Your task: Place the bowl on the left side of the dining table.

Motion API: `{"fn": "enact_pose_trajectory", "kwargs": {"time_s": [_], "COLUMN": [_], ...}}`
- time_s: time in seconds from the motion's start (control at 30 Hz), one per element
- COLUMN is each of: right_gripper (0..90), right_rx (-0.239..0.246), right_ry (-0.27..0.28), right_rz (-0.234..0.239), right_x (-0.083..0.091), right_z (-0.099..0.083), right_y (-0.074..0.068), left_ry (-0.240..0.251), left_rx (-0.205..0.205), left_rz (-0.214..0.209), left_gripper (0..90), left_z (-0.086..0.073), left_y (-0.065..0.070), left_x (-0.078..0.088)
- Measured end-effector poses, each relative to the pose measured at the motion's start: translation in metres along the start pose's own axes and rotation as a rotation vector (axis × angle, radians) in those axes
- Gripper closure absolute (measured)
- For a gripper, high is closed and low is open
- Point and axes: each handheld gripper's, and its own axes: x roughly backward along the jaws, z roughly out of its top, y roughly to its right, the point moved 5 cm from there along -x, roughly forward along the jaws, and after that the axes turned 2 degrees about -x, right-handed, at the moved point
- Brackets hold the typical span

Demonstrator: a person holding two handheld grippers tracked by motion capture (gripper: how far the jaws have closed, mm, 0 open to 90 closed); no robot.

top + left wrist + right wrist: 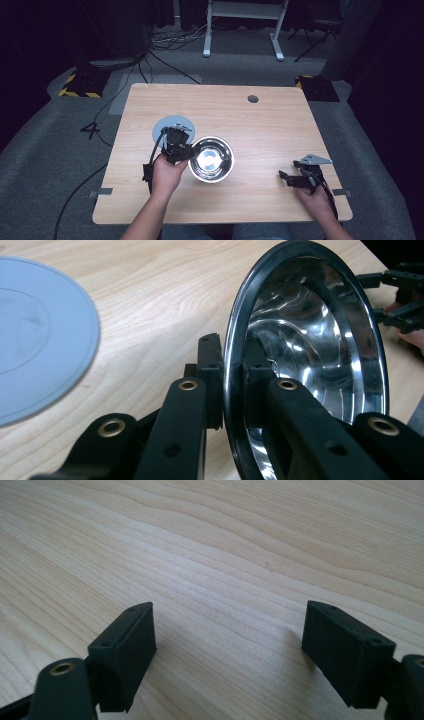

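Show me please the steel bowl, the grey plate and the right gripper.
steel bowl [211,159]: high view, shiny inside bottom.
grey plate [35,335]: left gripper view, flat upper face.
right gripper [227,652]: right gripper view, gap between its open jaws.

A shiny bowl [211,159] sits near the middle of the wood bench [260,125]. The left gripper [186,152] is at the bowl's left rim, w/ a hand [167,175] behind it. A grey disc [162,127] lies just behind that gripper. The right gripper [286,178] rests on the bench, well apart from the bowl, jaws spread wide.
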Motion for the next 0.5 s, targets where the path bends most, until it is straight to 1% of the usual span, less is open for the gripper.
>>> {"fn": "enact_pose_trajectory", "kwargs": {"time_s": [0.03, 0.17, 0.23, 0.27, 0.37, 0.4, 0.47, 0.5], "right_gripper": [21.7, 21.7, 21.7, 21.8, 21.7, 21.7, 21.7, 21.7], "right_rx": [0.000, 0.000, -0.001, 0.000, 0.000, 0.000, 0.000, 0.000], "right_ry": [0.000, 0.000, 0.000, 0.000, 0.000, 0.000, 0.000, 0.000], "right_rz": [0.000, 0.001, 0.000, 0.000, 0.000, 0.000, 0.000, 0.000], "right_x": [0.000, 0.000, 0.000, 0.000, 0.000, 0.000, 0.000, 0.000], "right_z": [0.000, 0.000, 0.000, 0.000, 0.000, 0.000, 0.000, 0.000], "right_y": [0.000, 0.000, 0.000, 0.000, 0.000, 0.000, 0.000, 0.000], "left_ry": [0.008, 0.017, 0.021, 0.025, 0.027, 0.034, 0.048, 0.051], "left_rx": [0.002, 0.011, 0.014, 0.015, 0.016, 0.021, 0.030, 0.040], "left_rz": [0.002, 0.009, 0.015, 0.026, 0.030, 0.039, 0.039, 0.031], "left_gripper": [83.2, 83.3, 83.2, 83.2, 83.2, 83.2, 83.2, 83.3], "left_z": [0.002, 0.008, 0.011, 0.014, 0.017, 0.018, 0.022, 0.023], "left_y": [-0.003, -0.007, -0.009, -0.011, -0.014, -0.016, -0.021, -0.021], "left_x": [0.002, 0.004, 0.006, 0.008, 0.009, 0.010, 0.010, 0.010]}}
